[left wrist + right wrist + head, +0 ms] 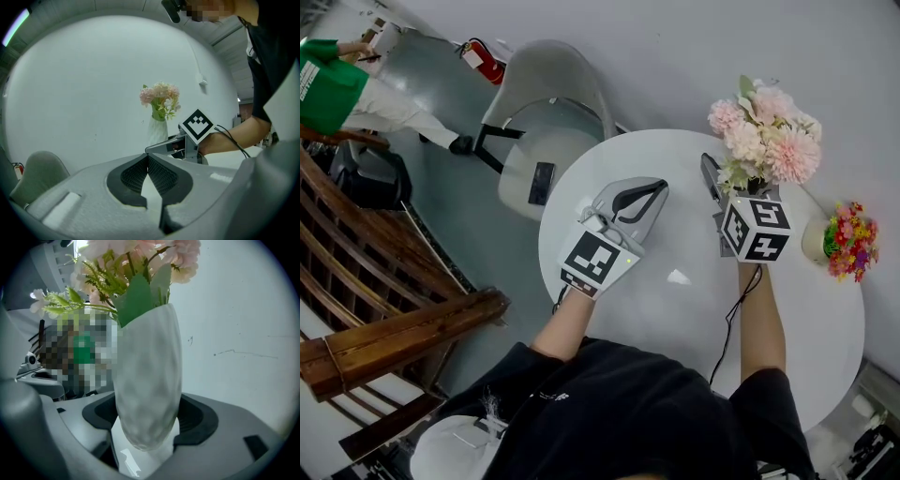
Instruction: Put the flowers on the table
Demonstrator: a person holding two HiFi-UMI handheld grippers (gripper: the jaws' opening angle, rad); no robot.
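A white vase [147, 380] of pink flowers [766, 136] stands upright between the jaws of my right gripper [147, 423], which is shut on its lower body. Its rounded bottom sits at or just above the round white table [675, 309]; I cannot tell whether it touches. In the head view my right gripper [727, 183] is over the far right part of the table, the vase mostly hidden under the blooms. My left gripper [659, 186] is to the left of it, over the table's middle. It is shut, its pads [159, 176] meeting at the tips with nothing between them. The left gripper view shows the vase [158, 131] ahead.
A small pot of mixed bright flowers [848, 239] stands at the table's right edge. A grey chair [548, 112] with a dark flat thing on its seat is beyond the table's left side. Wooden rails [375, 319] lie at the left; a person in green [328, 84] is far left.
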